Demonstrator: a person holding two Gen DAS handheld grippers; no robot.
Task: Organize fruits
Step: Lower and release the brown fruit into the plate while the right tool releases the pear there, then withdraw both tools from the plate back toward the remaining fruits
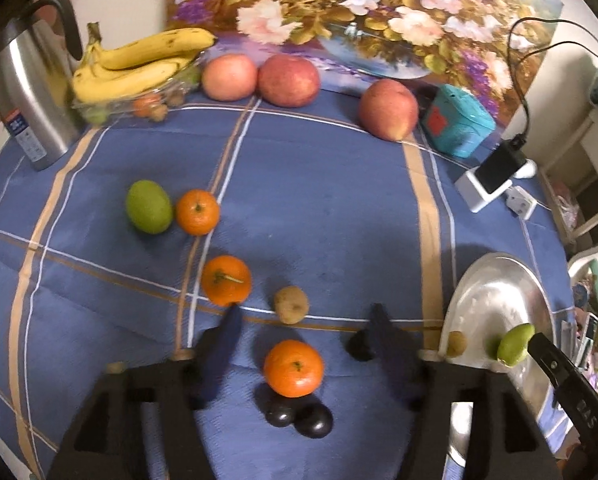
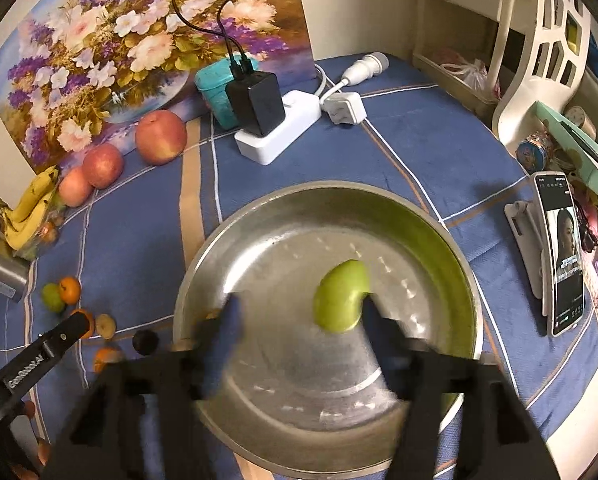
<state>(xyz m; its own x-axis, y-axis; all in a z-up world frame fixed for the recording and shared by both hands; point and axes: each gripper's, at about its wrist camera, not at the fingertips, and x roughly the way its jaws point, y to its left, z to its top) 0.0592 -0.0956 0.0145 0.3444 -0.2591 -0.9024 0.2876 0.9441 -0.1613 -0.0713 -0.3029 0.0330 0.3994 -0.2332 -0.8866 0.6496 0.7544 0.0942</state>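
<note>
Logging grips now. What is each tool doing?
Left tool: open, empty, above an orange.
Right tool: open, green fruit beside one finger, inside the metal bowl.

The right gripper (image 2: pixel 299 320) hangs over a steel bowl (image 2: pixel 439 240) on the blue-clothed counter (image 2: pixel 419 140), its jaws spread apart. A green fruit (image 2: pixel 339 296) lies in the bowl just beside the right finger (image 2: pixel 379 332); whether they touch is unclear. Far left, three apples (image 2: pixel 161 136) line up below a flower painting (image 2: pixel 119 40), with bananas (image 2: pixel 31 208) beyond. A white power strip (image 2: pixel 283 132) sits behind the bowl, a phone (image 2: pixel 561 252) to the right
</note>
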